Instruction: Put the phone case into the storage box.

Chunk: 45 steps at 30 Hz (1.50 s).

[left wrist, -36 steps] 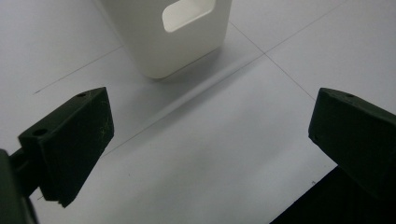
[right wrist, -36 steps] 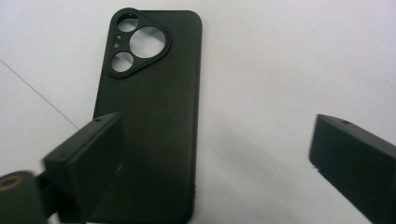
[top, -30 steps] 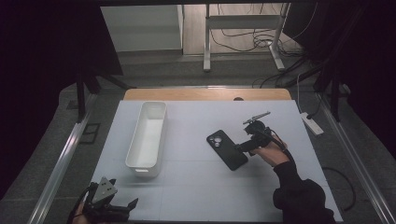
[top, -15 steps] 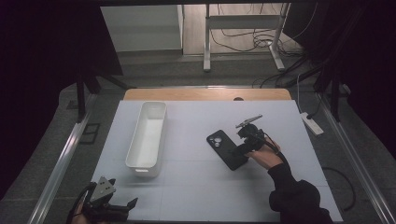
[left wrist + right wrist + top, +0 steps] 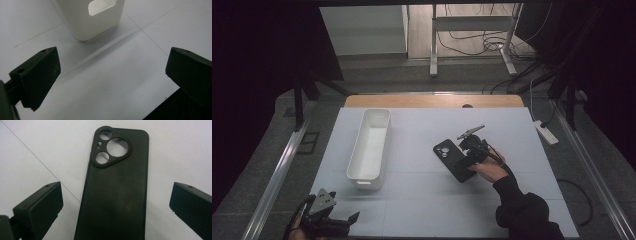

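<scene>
Pickup barely begun: the flat black rubbery phone case with the triangular camera cut-out [image 5: 115, 192] lies back-up on the pale grey worktop [image 5: 422, 200], right of the long white plastic bin [image 5: 370, 149] and apart from it, and the right hand-held gripper [image 5: 116, 212] has its jaws spread wide either side of the case, not yet clamped, so grasp, lift and any move to the bin are all left. Left hand-held gripper [image 5: 112, 82] sits agape and empty at the bin's near end. No brand, label or readable writing anywhere.

Phone case [image 5: 454, 159] right of bin [image 5: 370, 149]
</scene>
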Each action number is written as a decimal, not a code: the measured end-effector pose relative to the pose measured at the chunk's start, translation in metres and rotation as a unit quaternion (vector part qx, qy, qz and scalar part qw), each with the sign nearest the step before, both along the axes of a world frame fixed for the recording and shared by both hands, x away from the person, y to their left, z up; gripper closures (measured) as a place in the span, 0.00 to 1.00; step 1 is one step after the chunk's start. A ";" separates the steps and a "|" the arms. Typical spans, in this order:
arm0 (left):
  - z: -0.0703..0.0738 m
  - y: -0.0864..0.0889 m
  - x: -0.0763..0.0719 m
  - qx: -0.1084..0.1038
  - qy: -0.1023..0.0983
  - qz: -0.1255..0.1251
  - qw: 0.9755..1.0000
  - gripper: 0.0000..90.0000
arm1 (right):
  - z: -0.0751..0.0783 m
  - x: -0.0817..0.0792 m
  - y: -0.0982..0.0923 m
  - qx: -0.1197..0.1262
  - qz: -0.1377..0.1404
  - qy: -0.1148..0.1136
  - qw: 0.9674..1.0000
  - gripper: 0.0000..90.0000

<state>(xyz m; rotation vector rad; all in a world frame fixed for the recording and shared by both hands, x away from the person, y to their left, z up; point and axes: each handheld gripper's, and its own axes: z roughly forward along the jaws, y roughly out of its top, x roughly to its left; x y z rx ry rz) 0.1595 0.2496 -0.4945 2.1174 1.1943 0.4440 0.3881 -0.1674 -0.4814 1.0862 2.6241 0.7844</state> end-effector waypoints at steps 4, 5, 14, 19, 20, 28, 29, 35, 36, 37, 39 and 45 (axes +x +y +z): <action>0.000 0.000 0.000 -0.008 0.010 -0.002 1.000 0.00 | -0.002 0.000 0.002 -0.004 -0.001 0.001 1.000 0.00; 0.000 0.000 0.000 -0.009 0.010 -0.002 1.000 0.00 | -0.002 0.000 0.002 -0.005 -0.001 0.001 1.000 0.00; 0.000 0.001 -0.001 -0.015 0.008 -0.004 1.000 0.00 | -0.016 0.000 0.008 -0.017 0.000 0.016 1.000 0.00; 0.000 0.002 0.000 -0.016 0.007 -0.003 1.000 0.00 | -0.026 0.001 0.009 -0.026 0.000 0.018 0.999 0.00; 0.000 0.002 0.000 -0.017 0.007 -0.004 1.000 0.00 | -0.026 0.001 0.009 -0.026 0.000 0.018 0.999 0.00; 0.001 0.003 0.000 -0.023 0.008 -0.009 1.000 0.00 | -0.038 0.001 0.011 -0.062 0.007 0.014 0.998 0.00; 0.001 0.003 -0.001 -0.024 0.008 -0.010 1.000 0.00 | -0.038 0.000 0.011 -0.062 0.007 0.014 0.998 0.00; 0.001 0.004 -0.001 -0.029 0.008 -0.015 0.999 0.00 | -0.039 -0.001 0.009 -0.057 0.010 0.005 0.998 0.00; 0.001 0.004 -0.001 -0.030 0.008 -0.016 0.999 0.00 | -0.039 -0.001 0.009 -0.057 0.010 0.005 0.998 0.00; 0.001 0.004 -0.001 -0.031 0.008 -0.016 0.999 0.00 | -0.039 -0.001 0.009 -0.058 0.011 0.005 0.998 0.00; 0.001 0.005 -0.001 -0.033 0.007 -0.019 0.999 0.00 | -0.039 -0.001 0.010 -0.059 0.010 0.008 0.998 0.00; 0.001 0.007 -0.001 -0.047 0.011 -0.025 0.999 0.00 | -0.033 -0.002 0.010 -0.063 0.005 0.017 0.998 0.12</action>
